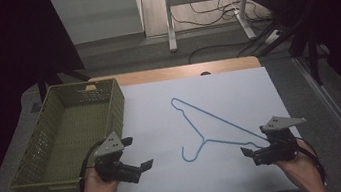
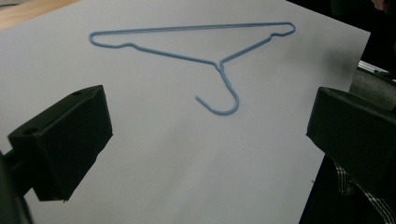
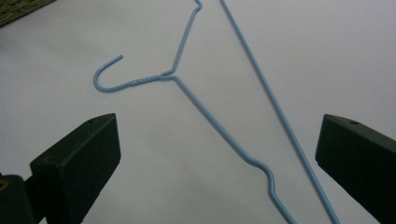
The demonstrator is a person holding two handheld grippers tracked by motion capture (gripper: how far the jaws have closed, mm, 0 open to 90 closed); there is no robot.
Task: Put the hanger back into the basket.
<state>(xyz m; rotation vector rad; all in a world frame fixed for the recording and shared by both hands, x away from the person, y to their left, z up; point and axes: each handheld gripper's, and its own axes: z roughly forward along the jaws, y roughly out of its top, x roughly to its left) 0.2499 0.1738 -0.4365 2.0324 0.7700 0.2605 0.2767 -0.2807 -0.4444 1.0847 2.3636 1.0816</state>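
Hanger (image 1: 215,125), blue wire, flat on white counter (image 1: 171,187); green basket (image 1: 70,135) at left. Left claw (image 1: 136,156) and right claw (image 1: 251,154) both wide, empty. Cables on floor beyond.

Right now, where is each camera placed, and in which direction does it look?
High view: above the person's side, looking forward and down at the table, basket, hanger; both hands and the left gripper and right gripper show.
Left gripper view: looks between its open jaws at the hanger.
Right gripper view: looks between its open jaws at the hanger.
All three share the hanger.
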